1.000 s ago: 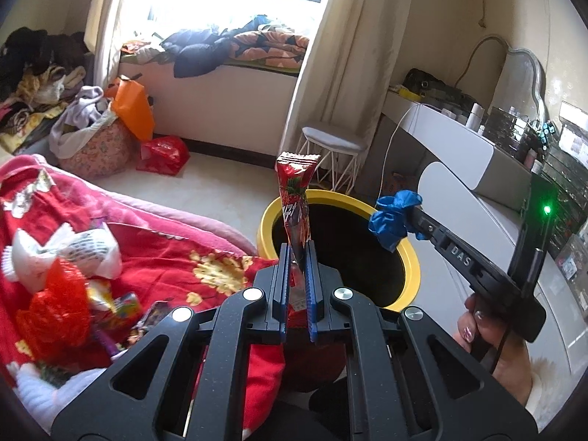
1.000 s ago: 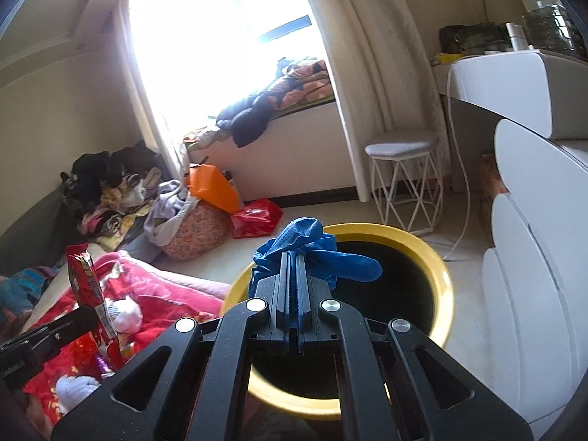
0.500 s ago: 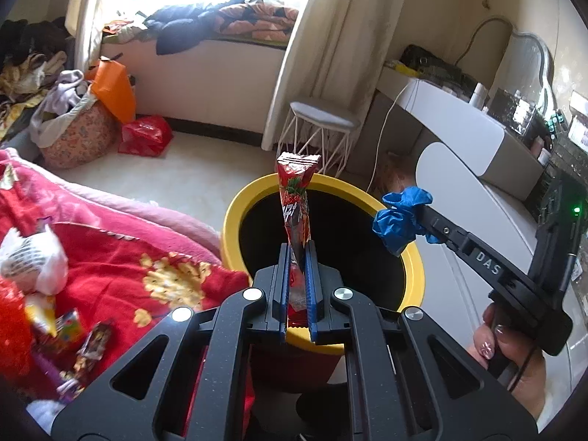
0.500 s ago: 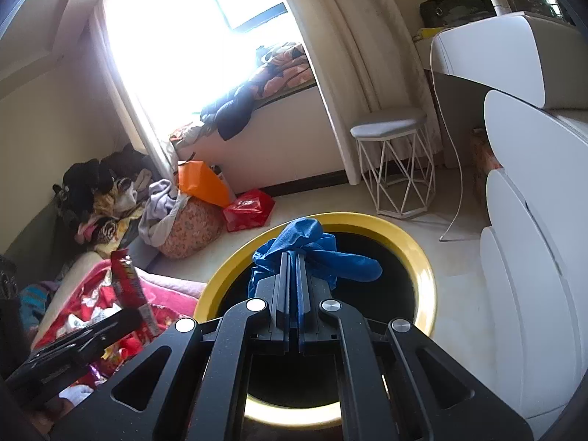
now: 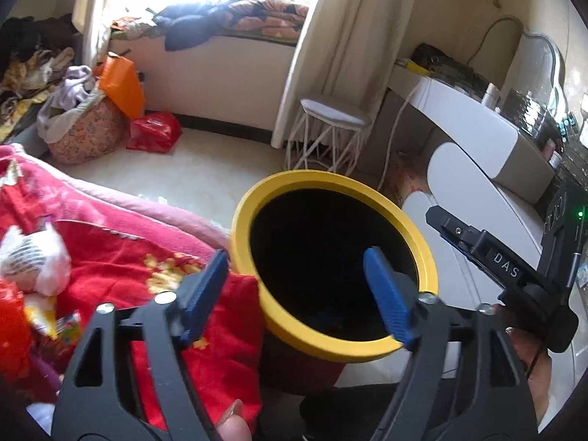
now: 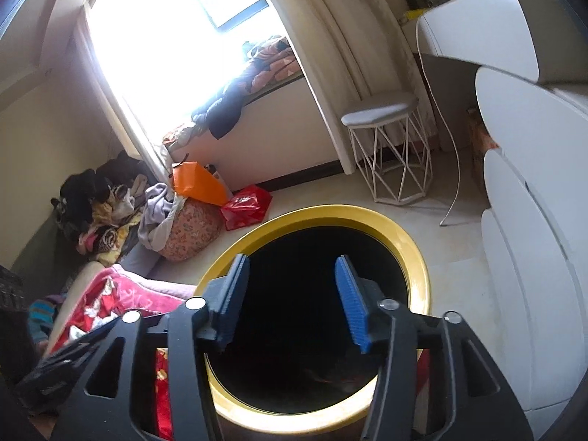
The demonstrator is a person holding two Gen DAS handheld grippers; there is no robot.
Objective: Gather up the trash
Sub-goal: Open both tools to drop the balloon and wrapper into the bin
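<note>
Hovering over the bin, your left claw (image 5: 294, 290) is opening, its blue pads (image 5: 386, 294) spread wide with nothing between them. To its left lies the red blanket (image 5: 121, 253) with loose wrappers (image 5: 47, 316) scattered on it. The yellow-rimmed bin (image 5: 330, 183) stands upright on the floor beside the bed, mouth facing up; faint scraps show in its dark bottom, too dim to tell how they lie. Your right claw (image 6: 290, 294) is opening too, empty, above the bin's mouth.
</note>
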